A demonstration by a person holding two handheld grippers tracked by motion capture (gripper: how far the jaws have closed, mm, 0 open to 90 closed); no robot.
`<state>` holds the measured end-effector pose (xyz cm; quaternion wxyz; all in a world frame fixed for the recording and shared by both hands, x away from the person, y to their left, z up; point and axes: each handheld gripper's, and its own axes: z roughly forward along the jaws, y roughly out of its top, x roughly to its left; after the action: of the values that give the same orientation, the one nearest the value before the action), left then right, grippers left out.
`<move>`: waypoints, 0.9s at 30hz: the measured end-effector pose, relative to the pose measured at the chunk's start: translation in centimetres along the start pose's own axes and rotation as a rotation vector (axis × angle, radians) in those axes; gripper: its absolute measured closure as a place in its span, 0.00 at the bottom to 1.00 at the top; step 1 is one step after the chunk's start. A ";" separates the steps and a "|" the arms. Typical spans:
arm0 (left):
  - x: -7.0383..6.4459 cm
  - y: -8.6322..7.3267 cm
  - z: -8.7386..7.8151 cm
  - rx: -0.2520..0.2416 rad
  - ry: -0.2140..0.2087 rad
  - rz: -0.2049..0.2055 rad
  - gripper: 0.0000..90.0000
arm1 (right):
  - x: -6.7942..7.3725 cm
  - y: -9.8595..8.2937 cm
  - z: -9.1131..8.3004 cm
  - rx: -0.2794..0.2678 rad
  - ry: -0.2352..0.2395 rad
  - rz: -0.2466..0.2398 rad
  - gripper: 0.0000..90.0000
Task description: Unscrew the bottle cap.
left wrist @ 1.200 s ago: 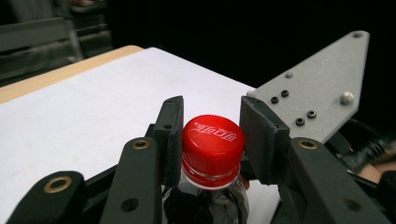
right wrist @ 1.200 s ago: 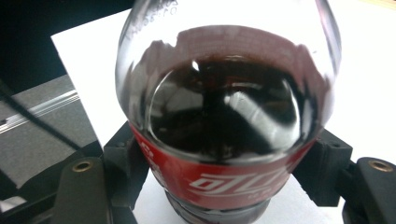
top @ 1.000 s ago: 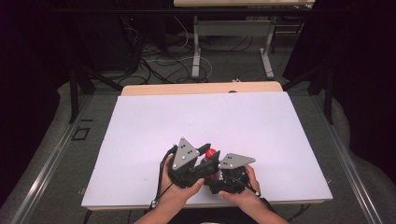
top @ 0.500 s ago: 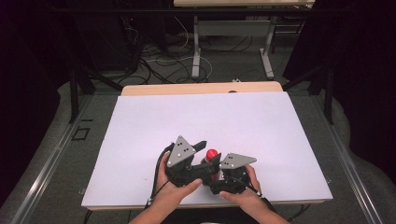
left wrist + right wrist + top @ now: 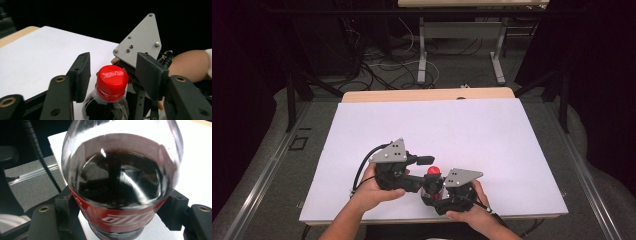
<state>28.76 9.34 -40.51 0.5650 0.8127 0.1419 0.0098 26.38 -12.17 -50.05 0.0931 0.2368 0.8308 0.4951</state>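
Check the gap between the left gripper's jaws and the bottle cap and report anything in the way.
Nothing visible blocks it. The left gripper has its jaws open on either side of the red cap, with bare gaps between; the right gripper clamps the bottle lower down.

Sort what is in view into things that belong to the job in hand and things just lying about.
In the job:
- clear plastic bottle of dark drink, clamped at its red label by the right gripper
- red screw cap, between the open jaws of the left gripper

Lying about:
- white table top
- loose cables on the floor
- grey metal table legs
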 end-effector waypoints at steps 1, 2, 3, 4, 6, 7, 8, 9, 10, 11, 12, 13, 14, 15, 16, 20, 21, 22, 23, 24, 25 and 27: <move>0.1 -0.1 -0.1 0.002 -0.004 -0.005 0.57 | 0.0 0.1 -0.1 0.008 0.009 -0.001 0.32; 0.2 -0.2 -0.1 -0.009 -0.010 -0.005 0.59 | 0.0 0.0 0.0 0.003 0.013 -0.009 0.32; 0.2 -0.2 -0.2 -0.014 -0.022 -0.005 0.59 | 0.0 0.0 0.0 0.003 0.013 -0.009 0.32; 0.2 -0.3 -0.1 -0.014 -0.034 -0.005 0.60 | 0.0 0.1 0.0 0.001 0.017 -0.012 0.32; 0.2 -0.3 0.0 -0.008 -0.044 -0.002 0.59 | 0.2 0.1 0.0 0.001 0.019 -0.008 0.32; 0.3 -0.3 0.0 0.002 -0.052 0.003 0.59 | 0.2 0.1 0.0 0.003 0.024 -0.008 0.32; 0.2 -0.3 0.0 0.001 -0.056 0.000 0.59 | 0.3 0.1 0.0 0.001 0.029 -0.005 0.32; 0.2 -0.4 0.1 0.004 -0.061 0.002 0.59 | 0.2 0.1 -0.1 0.009 0.035 -0.014 0.32; 0.2 -0.4 0.2 0.006 -0.071 0.007 0.60 | 0.3 0.2 -0.1 0.008 0.042 -0.012 0.32; 0.1 -0.4 0.2 0.012 -0.073 0.017 0.60 | 0.3 0.2 -0.1 0.008 0.042 -0.012 0.32; 0.1 -0.4 0.2 0.019 -0.073 0.024 0.63 | 0.4 0.2 -0.1 0.003 0.039 -0.012 0.32; 0.0 -0.4 0.3 0.019 -0.069 0.030 0.67 | 0.4 0.2 -0.1 -0.001 0.037 -0.016 0.32; -0.1 -0.5 0.3 0.011 -0.063 0.036 0.67 | 0.4 0.2 0.0 -0.006 0.034 -0.016 0.32; -0.2 -0.5 0.3 0.009 -0.058 0.045 0.67 | 0.4 0.2 -0.1 -0.005 0.037 -0.015 0.32; -0.3 -0.5 0.4 0.005 -0.052 0.052 0.68 | 0.4 0.2 -0.1 -0.005 0.036 -0.014 0.32; -0.5 -0.6 0.6 0.006 -0.039 0.058 0.68 | 0.4 0.1 -0.1 -0.001 0.039 -0.009 0.32; -0.5 -0.6 0.6 0.006 -0.033 0.059 0.68 | 0.4 0.1 -0.1 0.009 0.042 -0.008 0.32; -0.5 -0.6 0.7 0.004 -0.024 0.055 0.68 | 0.3 0.1 -0.1 0.011 0.040 -0.006 0.32; -0.5 -0.7 0.7 0.001 -0.013 0.050 0.68 | 0.3 0.1 0.0 0.002 0.027 -0.008 0.32; -0.6 -0.7 0.7 -0.001 -0.005 0.046 0.68 | 0.2 0.0 0.0 0.003 0.022 -0.006 0.32; -0.6 -0.7 0.7 -0.002 0.009 0.041 0.68 | 0.1 0.0 0.0 0.002 0.011 -0.002 0.32; -0.7 -0.7 0.8 -0.010 0.038 0.031 0.68 | 0.0 0.0 0.0 -0.001 0.007 -0.001 0.32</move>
<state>28.08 8.67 -41.38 0.5661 0.8116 0.1400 0.0348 26.35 -12.14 -50.03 0.0907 0.2348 0.8309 0.4963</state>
